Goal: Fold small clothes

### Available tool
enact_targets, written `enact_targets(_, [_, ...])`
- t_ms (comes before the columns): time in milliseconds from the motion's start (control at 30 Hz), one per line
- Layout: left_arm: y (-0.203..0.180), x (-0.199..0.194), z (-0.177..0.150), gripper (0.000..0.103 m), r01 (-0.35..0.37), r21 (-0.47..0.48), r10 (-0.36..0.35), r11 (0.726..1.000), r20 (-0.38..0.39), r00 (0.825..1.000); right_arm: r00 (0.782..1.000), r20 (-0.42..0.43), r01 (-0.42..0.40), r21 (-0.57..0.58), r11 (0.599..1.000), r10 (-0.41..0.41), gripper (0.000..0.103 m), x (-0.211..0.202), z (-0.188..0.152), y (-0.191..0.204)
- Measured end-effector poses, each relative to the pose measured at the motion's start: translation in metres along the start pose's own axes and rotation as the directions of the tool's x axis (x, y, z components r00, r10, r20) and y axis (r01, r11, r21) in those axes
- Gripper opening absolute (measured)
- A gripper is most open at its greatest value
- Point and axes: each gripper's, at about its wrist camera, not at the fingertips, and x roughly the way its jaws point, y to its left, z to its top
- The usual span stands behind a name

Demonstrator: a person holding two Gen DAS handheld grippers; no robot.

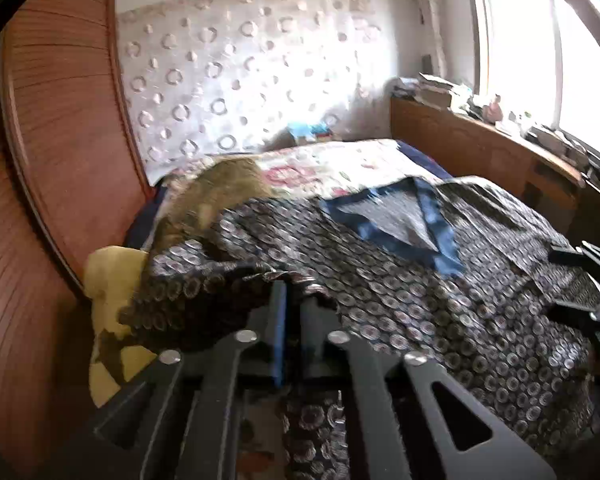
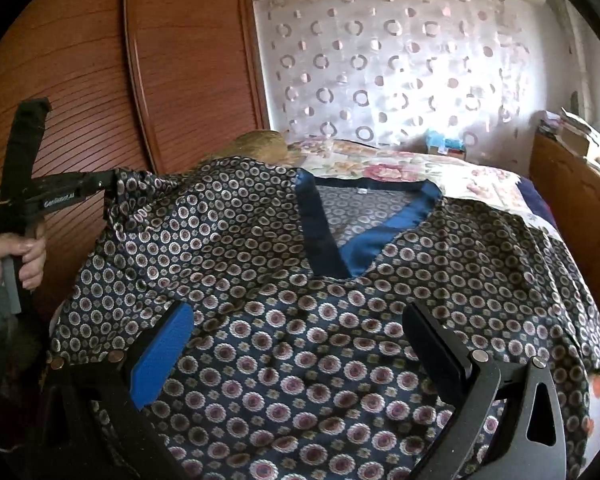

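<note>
Reddish slatted wood of the wardrobe (image 2: 100,80) hems in my left side, just beside the left gripper (image 2: 112,184), whose fingers are pinched together on a raised sleeve edge of the patterned shirt (image 2: 260,280). Its hem is cut off at my near edge, spread over the bed (image 2: 480,188) with open quilt beyond the blue collar (image 2: 364,248). My right gripper (image 2: 300,360) hangs above the shirt front, jaws wide apart, holding nothing.
</note>
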Motion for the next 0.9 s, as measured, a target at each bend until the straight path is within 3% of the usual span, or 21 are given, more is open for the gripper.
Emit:
enact_targets(33, [-0.003,0.0,-0.004,0.026,0.009,0.002,-0.009,1.0,-0.01,1.0,1.0,-0.001,0.001,0.002,1.0,-0.001,0.103,-0.001,-0.001,0.0])
enact_targets(133, [-0.005,-0.008,-0.018,0.042,0.051,-0.021,-0.052,0.998,-0.019,0.998,1.0,-0.005,0.002,0.003,1.0,-0.002,0.103,-0.001,0.0,-0.001])
enact_targets(433, [0.007,-0.052,-0.045,0.044,0.052,-0.101,-0.05,0.994,0.015,0.999,1.0,-0.008,-0.02,-0.04,0.999,0.02,0.103,0.007,0.013,0.009])
enact_targets(500, [0.013,-0.062,-0.048,0.052,0.038,-0.112,-0.035,0.993,0.032,0.999,0.999,-0.008,-0.037,-0.06,0.997,0.037,0.103,0.011,0.019,0.018])
enact_targets(567, [0.02,-0.072,-0.052,0.076,0.029,-0.128,-0.023,0.991,0.05,0.998,0.998,-0.007,-0.058,-0.084,0.995,0.058,0.103,0.016,0.027,0.028])
enact_targets(600, [0.024,-0.076,-0.054,0.079,0.025,-0.136,-0.017,0.99,0.06,0.998,0.998,-0.006,-0.07,-0.1,0.992,0.07,0.103,0.019,0.031,0.034])
enact_targets(767, [0.043,-0.09,-0.062,0.08,-0.041,-0.178,0.056,0.983,0.081,0.995,0.987,0.0,-0.158,-0.176,0.972,0.16,0.097,0.036,0.061,0.064])
enact_targets(900, [0.062,-0.096,-0.071,0.08,-0.065,-0.221,0.085,0.973,0.083,0.993,0.968,-0.018,-0.247,-0.232,0.941,0.249,0.081,0.058,0.09,0.091])
